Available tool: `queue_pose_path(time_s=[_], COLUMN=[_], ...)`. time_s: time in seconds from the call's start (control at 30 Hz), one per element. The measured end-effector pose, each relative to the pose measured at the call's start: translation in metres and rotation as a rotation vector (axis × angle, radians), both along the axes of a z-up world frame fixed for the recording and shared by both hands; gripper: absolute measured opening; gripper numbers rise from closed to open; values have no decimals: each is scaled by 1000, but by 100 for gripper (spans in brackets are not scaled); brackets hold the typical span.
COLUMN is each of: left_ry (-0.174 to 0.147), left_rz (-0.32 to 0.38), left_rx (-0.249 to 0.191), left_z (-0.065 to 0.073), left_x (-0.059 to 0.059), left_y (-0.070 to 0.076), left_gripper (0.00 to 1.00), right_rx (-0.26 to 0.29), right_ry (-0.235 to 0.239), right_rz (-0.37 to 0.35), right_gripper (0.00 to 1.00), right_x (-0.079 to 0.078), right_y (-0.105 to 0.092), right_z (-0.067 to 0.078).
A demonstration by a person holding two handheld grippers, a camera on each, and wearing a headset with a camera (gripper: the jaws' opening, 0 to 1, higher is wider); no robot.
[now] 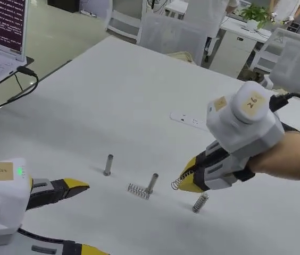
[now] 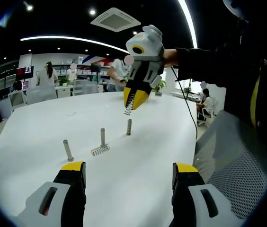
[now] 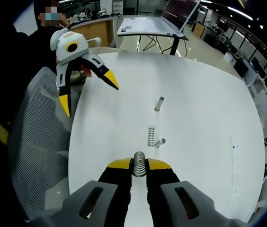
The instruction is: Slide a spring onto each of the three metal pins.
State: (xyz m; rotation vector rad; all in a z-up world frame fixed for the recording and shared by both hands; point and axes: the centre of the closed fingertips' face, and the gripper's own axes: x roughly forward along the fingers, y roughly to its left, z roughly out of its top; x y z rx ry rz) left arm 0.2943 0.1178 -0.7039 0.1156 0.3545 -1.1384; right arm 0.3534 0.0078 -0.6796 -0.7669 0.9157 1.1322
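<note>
Three metal pins stand on the white table [image 1: 139,95]: the left pin [image 1: 108,164] bare, the middle pin [image 1: 152,183] bare, and the right pin [image 1: 200,202] wearing a spring. A loose spring [image 1: 138,190] lies against the middle pin's base. My right gripper [image 1: 184,180] hovers above the middle and right pins, shut on another spring [image 3: 139,164], which hangs from its yellow tips [image 2: 129,106]. My left gripper [image 1: 89,218] is open and empty at the near left, short of the left pin [image 2: 67,150]. From the right gripper view, the left gripper [image 3: 89,98] stands with its jaws spread wide.
A laptop [image 1: 1,32] on a side stand with a black cable [image 1: 25,87] sits at the far left. A thin white strip [image 1: 188,120] lies on the table beyond the pins. White chairs [image 1: 171,32] and desks stand behind the table's far edge.
</note>
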Motion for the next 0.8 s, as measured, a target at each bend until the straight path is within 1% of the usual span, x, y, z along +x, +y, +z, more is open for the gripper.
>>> queue_pose_path(time_s=[0.1,0.23,0.37,0.5,0.63,0.7,0.73,0.8], left_ry=[3,3,1,1,1,4,5,7], left_rz=[3,3,0,-3,-2,-1,-1,-1], left_rx=[3,2,0,2,5,3,4,4], left_z=[-1,-2,-1,-2,-2,-3,-3,-4], left_x=[0,-1,-2,-2,-1,-2,-2,-2], left_y=[1,1,-1,-2,-2,-2,-2,-2], left_gripper=[71,71,71,71,70,70,70,70], right_rx=[-23,-33,-62,-68,-85,-98,-116,-120], right_ry=[-5,5,3,9,12,21,18,22], right_rz=[15,27,39,45,57,55,66,71], right_gripper=[8,8,8,8,8,8,8,8], right_x=[5,10,20,27,33,38,40,43], right_y=[2,5,5,9,11,11,10,12], right_z=[-2,-3,-5,-7,-11,-17,-19,-22])
